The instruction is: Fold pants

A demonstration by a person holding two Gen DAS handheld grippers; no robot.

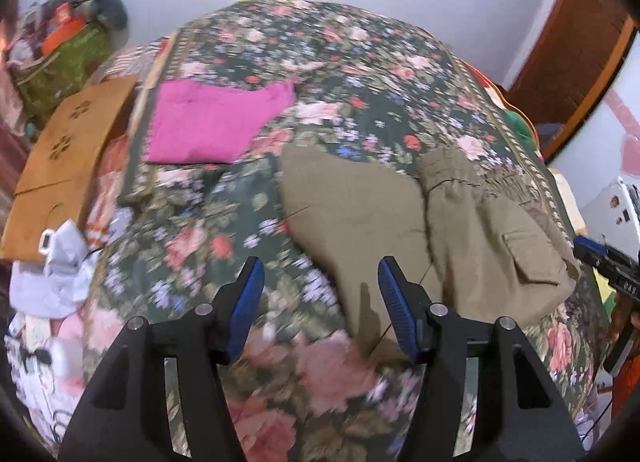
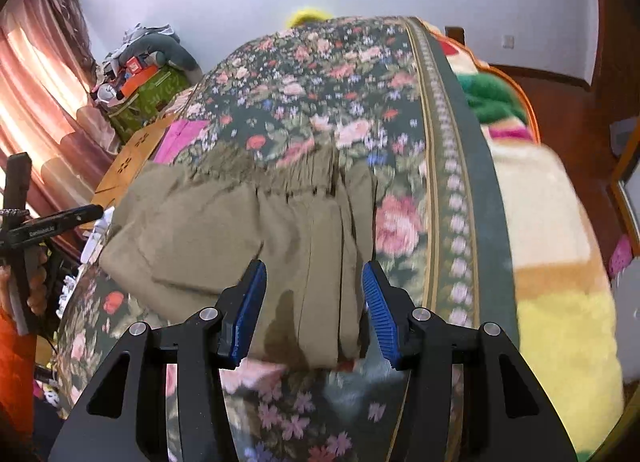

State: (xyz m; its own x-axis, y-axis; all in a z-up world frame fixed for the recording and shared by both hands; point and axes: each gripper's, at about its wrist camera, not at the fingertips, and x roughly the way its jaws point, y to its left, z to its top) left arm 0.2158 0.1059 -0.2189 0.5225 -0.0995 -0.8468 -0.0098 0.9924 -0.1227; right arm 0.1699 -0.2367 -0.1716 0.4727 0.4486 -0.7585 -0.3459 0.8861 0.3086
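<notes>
Hovering wide open and empty, left gripper and right gripper above olive pants.

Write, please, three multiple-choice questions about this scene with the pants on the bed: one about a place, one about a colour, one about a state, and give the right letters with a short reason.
1. Where does the pink cloth lie relative to the pants in the left wrist view?
A. left of them, farther up the bed
B. on top of them
C. under them

2. What colour are the pants?
A. blue
B. olive-khaki
C. white

3. How is the left gripper?
A. shut on the pants
B. shut on the bedspread
C. open, holding nothing

Answers:
1. A: the pink cloth sits apart on the floral bedspread.
2. B: the fabric is olive-khaki in both views.
3. C: its jaws stand wide apart, as do those of the right gripper.
</notes>
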